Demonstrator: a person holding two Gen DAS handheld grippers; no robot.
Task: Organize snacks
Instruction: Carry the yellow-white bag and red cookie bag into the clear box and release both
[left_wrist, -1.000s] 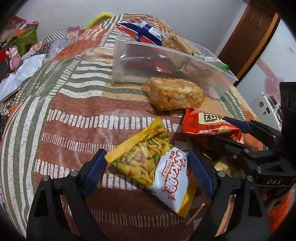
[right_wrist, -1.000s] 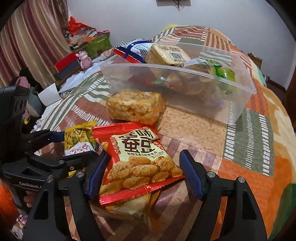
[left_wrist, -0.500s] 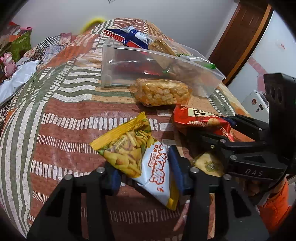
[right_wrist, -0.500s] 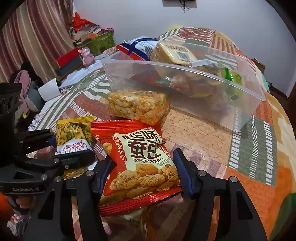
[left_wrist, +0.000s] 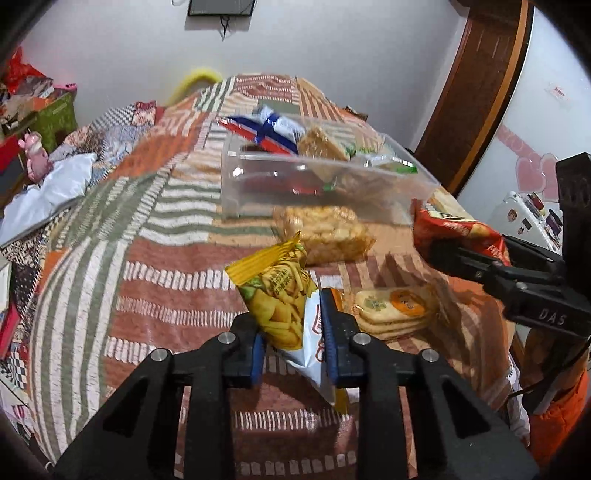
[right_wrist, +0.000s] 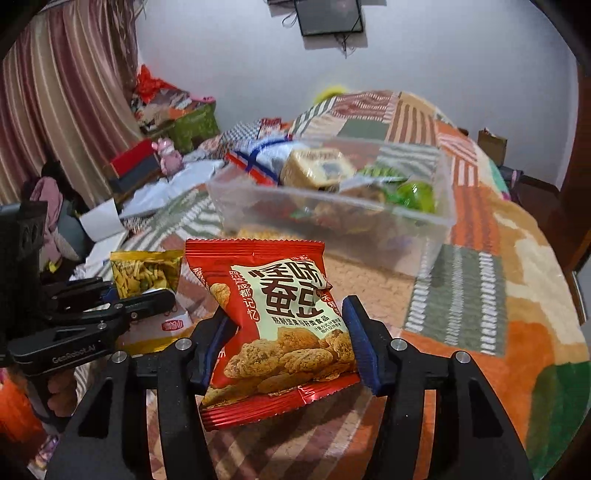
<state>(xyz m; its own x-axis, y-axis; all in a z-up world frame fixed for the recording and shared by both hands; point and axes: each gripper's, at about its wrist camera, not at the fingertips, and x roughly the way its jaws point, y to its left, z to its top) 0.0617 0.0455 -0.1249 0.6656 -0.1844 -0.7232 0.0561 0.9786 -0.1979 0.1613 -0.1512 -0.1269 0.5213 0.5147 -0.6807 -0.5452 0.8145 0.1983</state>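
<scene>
A yellow and white snack packet is pinched between the blue pads of my left gripper, which is shut on it and holds it lifted off the bedspread. My right gripper has a red snack packet between its pads, crumpling its sides, and the jaws are still closing on it. Each gripper shows in the other's view: the right gripper with the red packet, the left gripper with the yellow packet. Behind them stands a clear plastic box with several snacks in it.
A clear bag of puffed snacks lies in front of the box, and a pack of round biscuits lies near my left gripper. All rest on a patchwork bedspread. Clutter and a curtain are at the left, a wooden door at the right.
Both grippers have shut on their packets and lifted them off the bedspread. The biscuit pack under the red packet now shows.
</scene>
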